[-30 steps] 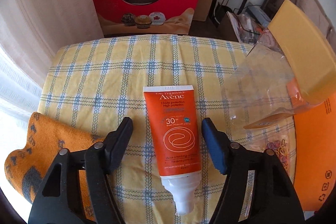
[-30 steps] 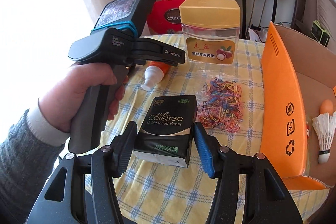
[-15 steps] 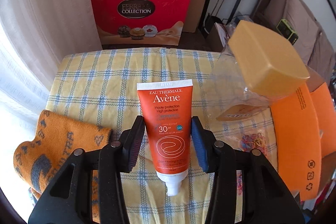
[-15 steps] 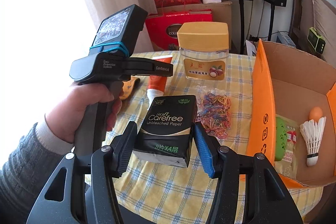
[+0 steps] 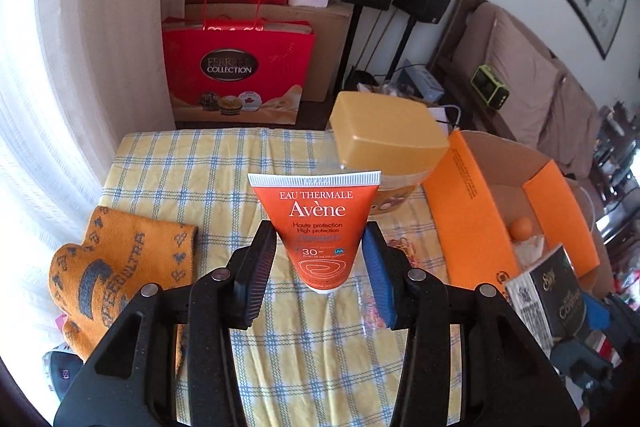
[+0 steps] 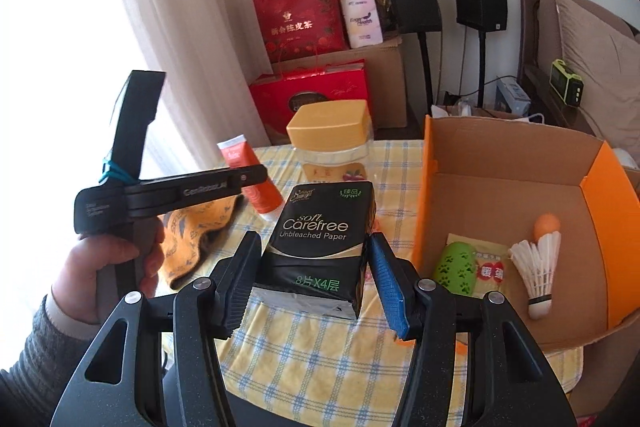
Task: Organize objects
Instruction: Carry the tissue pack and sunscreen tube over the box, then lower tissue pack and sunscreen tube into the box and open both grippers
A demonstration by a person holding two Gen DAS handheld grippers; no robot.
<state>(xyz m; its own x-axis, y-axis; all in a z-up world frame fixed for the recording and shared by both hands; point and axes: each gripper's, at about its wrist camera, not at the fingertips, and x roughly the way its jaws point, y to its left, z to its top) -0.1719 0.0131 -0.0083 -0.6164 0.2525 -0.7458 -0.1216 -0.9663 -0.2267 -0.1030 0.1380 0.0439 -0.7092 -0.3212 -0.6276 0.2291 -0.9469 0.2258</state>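
Observation:
An orange Avène sunscreen tube (image 5: 316, 211) hangs cap-down above the checked tablecloth (image 5: 180, 167), and my left gripper (image 5: 320, 239) is shut on its lower half. The right wrist view shows the same tube (image 6: 252, 179) raised off the table. My right gripper (image 6: 314, 247) is shut on a black Carefree tissue pack (image 6: 320, 223), held in the air over the near part of the table. To the right stands an open cardboard box (image 6: 500, 163) with orange flaps.
A clear jar with a yellow lid (image 6: 328, 131) stands mid-table behind both held items. An orange towel (image 5: 120, 267) lies at the left edge, with loose coloured rubber bands (image 5: 404, 247) by the box. Inside the box are a shuttlecock (image 6: 538, 267), an orange ball (image 6: 546, 225) and a green item (image 6: 456, 267).
My left gripper closed on the tube, which lay flat on the cloth, and lifted it. The right gripper rose with the tissue pack, and more of the box interior shows.

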